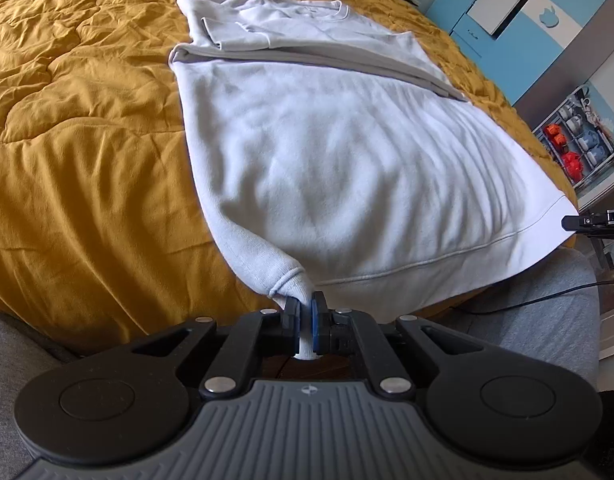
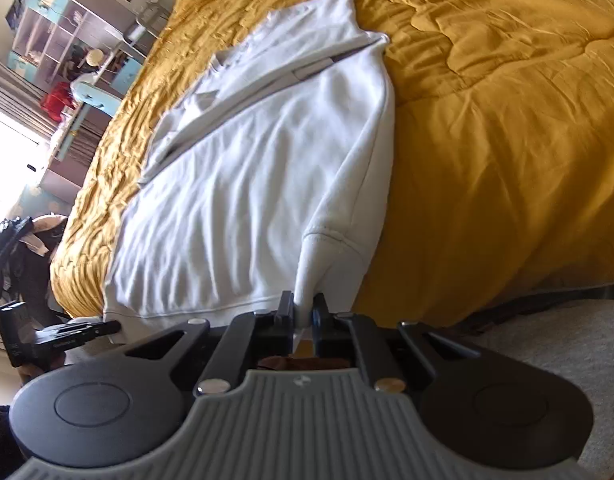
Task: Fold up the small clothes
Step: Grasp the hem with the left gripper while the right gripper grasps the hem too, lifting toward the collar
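On the mustard quilt (image 1: 87,160), both tongs (image 1: 305,312) (image 2: 303,312) clamp sweatshirt (image 1: 327,152) hem corners, hiding them.

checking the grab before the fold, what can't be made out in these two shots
- Left wrist view: the sweatshirt corner inside the left tongs is covered by the pads, so how deep the bite goes is unclear.
- Right wrist view: same at the right tongs.
- Both views: the sleeves are folded under or across the body; their ends are hidden.
- Left wrist view: the shelf items are too small to identify.
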